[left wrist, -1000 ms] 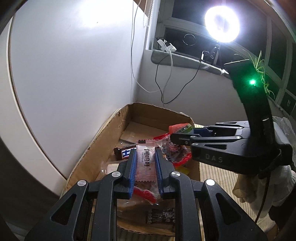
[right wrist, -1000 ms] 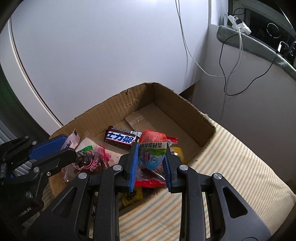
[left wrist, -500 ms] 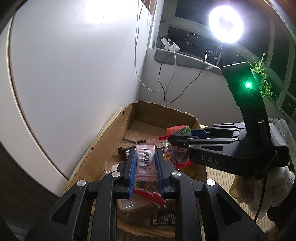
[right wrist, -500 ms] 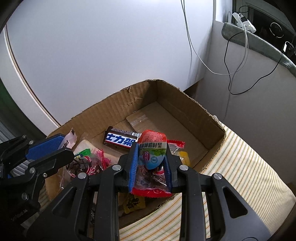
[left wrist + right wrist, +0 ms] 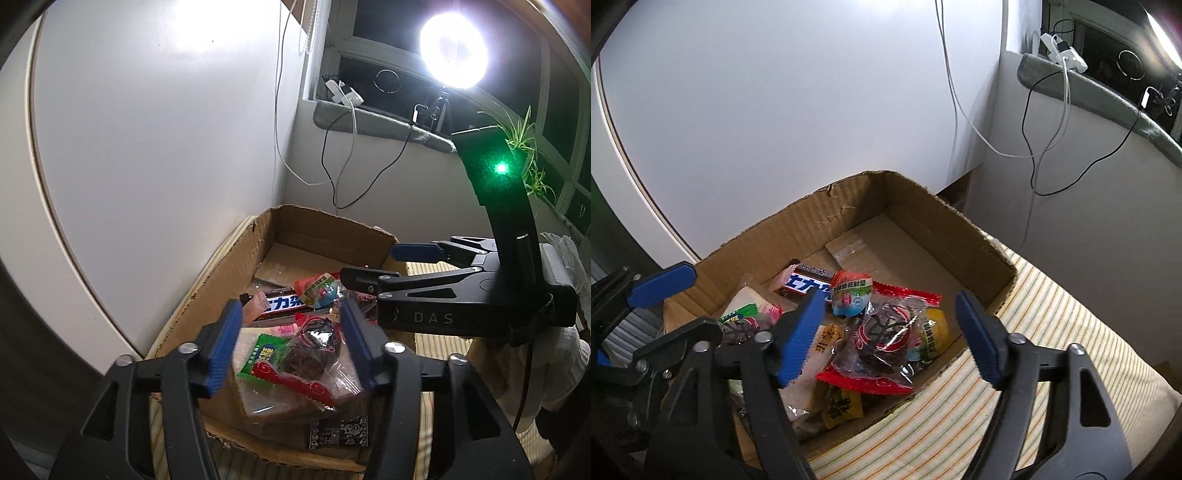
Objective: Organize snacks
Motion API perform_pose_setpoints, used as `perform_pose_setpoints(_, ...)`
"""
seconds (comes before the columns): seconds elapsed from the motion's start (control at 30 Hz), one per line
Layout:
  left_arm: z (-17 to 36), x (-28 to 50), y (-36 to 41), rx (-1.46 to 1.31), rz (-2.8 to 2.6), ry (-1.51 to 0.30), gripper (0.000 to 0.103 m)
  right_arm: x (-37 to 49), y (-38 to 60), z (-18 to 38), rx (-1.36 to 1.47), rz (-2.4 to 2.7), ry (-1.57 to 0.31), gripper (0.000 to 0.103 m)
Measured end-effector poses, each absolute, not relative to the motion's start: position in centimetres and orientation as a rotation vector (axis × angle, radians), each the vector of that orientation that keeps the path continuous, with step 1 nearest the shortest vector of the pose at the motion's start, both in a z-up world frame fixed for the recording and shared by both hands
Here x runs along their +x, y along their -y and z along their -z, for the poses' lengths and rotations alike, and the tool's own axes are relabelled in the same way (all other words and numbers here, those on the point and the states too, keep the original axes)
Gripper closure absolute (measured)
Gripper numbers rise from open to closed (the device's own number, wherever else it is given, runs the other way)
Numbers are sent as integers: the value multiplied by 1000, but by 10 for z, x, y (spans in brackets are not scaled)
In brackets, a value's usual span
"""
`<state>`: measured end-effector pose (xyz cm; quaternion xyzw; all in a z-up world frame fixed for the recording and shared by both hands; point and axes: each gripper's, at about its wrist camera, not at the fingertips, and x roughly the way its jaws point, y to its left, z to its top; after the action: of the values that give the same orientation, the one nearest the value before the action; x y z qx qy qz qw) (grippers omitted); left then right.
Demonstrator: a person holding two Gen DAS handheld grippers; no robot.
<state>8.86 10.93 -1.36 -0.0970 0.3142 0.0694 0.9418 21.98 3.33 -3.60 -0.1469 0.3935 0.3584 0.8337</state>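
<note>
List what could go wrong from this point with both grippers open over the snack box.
1. The left gripper and right gripper hover close together over the same end of the cardboard box; they might collide if both reach down at once.
2. The snacks are heaped at the near end, so the jelly cup, resting on other packets, may roll or slide.
3. Closing on the crinkly red-edged packet could also pinch the overlapping packets.

A white wall (image 5: 155, 122) meets a dark window (image 5: 388, 70) whose grey padded sill (image 5: 380, 123) carries a glaring round lamp (image 5: 453, 55), a white power strip (image 5: 345, 94) trailing cables (image 5: 332, 166), and a spider plant (image 5: 524, 136) further along.
</note>
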Motion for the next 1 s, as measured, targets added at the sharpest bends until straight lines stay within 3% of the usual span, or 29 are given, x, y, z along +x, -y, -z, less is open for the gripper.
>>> perform_pose_setpoints(0.17, 13, 87, -110, -196, -164, -647, 30, 219, -30, 34, -316, -740, -820, 15)
perform_pose_setpoints(1.0, 6, 61, -104, -189, -207, -638, 28, 184, -11, 19, -322, -699, -741, 14)
